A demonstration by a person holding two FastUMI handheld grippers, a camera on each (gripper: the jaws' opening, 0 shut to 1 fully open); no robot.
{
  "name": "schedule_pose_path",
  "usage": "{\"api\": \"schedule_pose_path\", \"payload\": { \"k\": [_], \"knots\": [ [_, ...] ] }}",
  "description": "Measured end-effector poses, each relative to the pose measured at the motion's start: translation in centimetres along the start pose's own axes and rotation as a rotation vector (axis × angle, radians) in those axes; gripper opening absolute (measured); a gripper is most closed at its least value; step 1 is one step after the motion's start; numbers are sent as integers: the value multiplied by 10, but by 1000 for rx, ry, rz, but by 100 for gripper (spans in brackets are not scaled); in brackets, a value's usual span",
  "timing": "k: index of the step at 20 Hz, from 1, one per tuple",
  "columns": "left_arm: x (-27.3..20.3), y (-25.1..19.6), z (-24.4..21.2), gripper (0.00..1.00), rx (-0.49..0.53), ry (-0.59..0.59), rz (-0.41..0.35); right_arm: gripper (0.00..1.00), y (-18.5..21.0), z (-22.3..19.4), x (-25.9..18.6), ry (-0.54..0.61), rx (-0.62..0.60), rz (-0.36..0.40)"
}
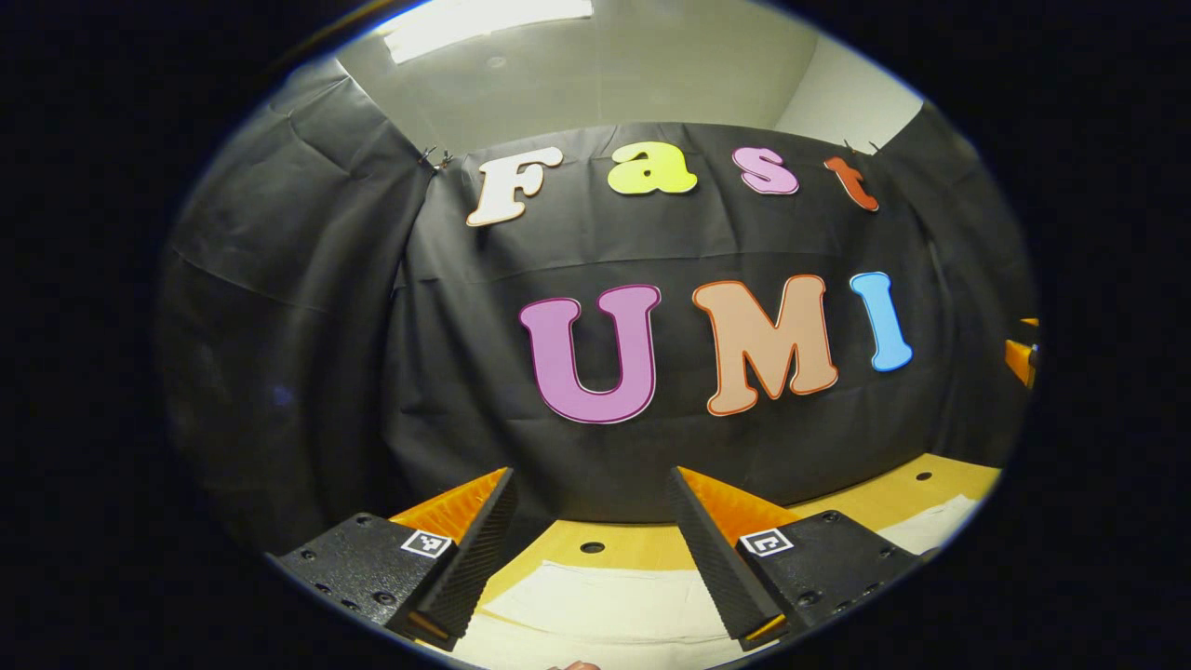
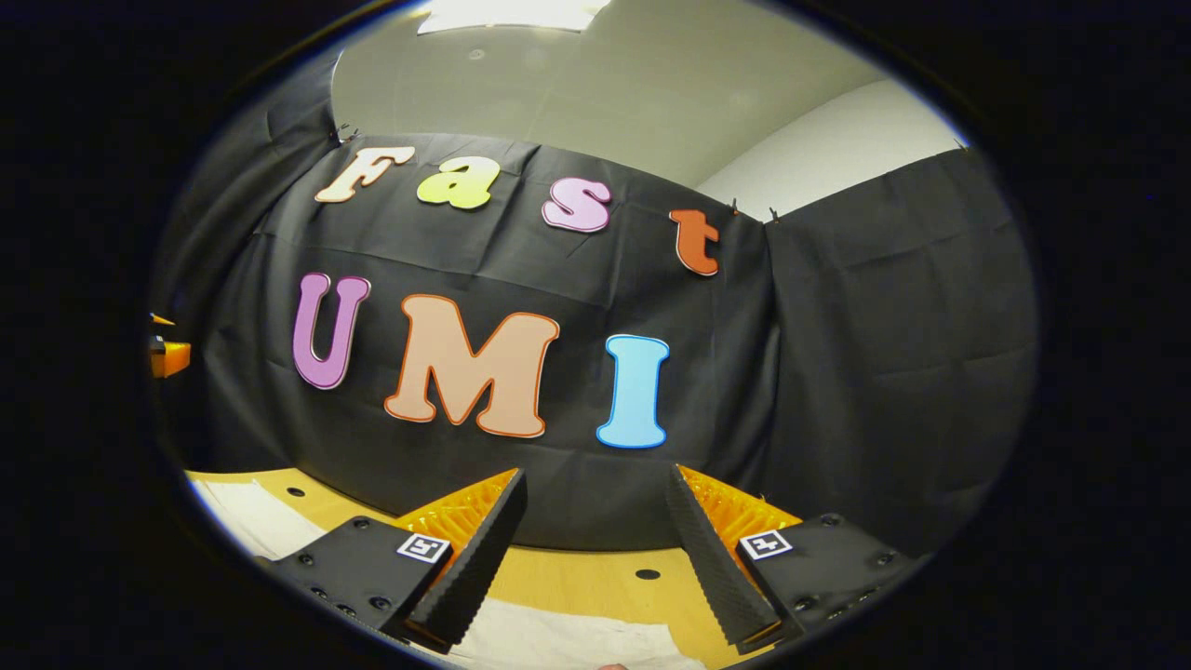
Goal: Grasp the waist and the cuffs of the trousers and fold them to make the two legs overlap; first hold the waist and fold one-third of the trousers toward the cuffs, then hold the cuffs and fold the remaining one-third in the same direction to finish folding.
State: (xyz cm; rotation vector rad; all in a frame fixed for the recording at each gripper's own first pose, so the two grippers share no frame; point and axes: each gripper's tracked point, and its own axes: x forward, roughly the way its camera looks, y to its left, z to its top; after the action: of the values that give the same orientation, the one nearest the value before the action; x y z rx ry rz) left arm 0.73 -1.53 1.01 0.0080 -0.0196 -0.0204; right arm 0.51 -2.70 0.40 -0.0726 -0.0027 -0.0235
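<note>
Pale, off-white trousers [image 1: 605, 605] lie flat on the wooden table [image 1: 642, 542], below and beyond my left gripper [image 1: 591, 479]. That gripper is held above them, open, with nothing between its fingers. More of the pale cloth [image 1: 930, 526] reaches toward the right edge of the left gripper view. In the right gripper view the trousers [image 2: 568, 642] show under my right gripper [image 2: 595, 479], which is open too and holds nothing. Another strip of the cloth [image 2: 247, 521] lies at the lower left there.
The black cloth wall [image 1: 651, 447] rises straight from the table's far edge, close ahead of both grippers. Small dark holes [image 2: 647, 574] dot the tabletop. A part of the other gripper [image 2: 167, 354] shows at the left edge of the right gripper view.
</note>
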Motion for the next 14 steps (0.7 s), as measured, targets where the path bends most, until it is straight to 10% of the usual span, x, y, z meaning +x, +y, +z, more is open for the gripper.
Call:
{"api": "schedule_pose_path", "payload": {
  "k": [14],
  "knots": [
    [-6,6,-13,95,12,32,21,97,-17,-28,-10,67,-60,25]
  ]
}}
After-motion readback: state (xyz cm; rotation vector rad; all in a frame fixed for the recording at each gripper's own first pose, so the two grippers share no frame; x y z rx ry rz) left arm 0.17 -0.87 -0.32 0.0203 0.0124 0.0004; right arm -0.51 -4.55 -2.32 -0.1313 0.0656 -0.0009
